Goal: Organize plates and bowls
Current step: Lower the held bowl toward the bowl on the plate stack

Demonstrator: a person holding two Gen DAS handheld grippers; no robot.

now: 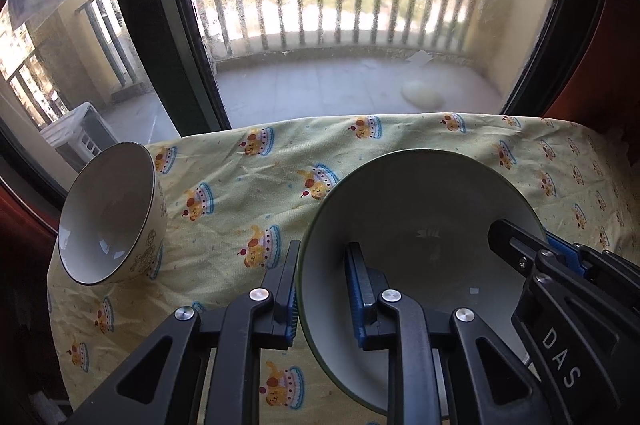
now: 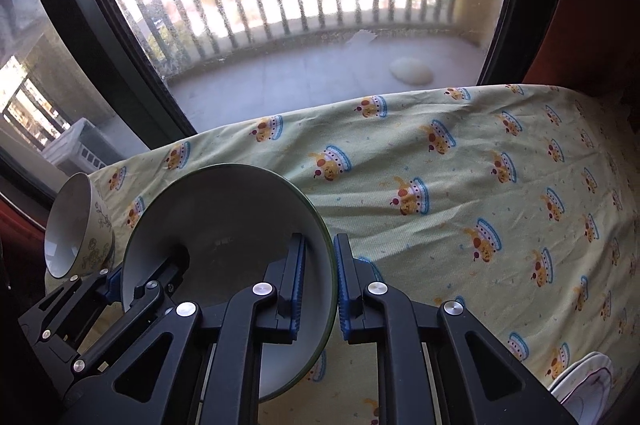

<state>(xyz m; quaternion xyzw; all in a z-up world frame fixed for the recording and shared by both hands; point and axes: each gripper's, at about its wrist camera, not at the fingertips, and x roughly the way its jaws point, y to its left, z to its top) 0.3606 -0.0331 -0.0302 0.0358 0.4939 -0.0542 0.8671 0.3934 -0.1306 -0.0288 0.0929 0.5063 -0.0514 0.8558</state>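
We are finding the left gripper clamping the left rim of a green-edged bowl, and the right gripper clamping its right rim; the bowl is sitting tilted just above a wrinkled yellow cartoon-print tablecloth. Its inside is looking smooth and grey. Farther left, a white patterned bowl is resting on the cloth. Beyond, a dusty window is showing balcony railings.
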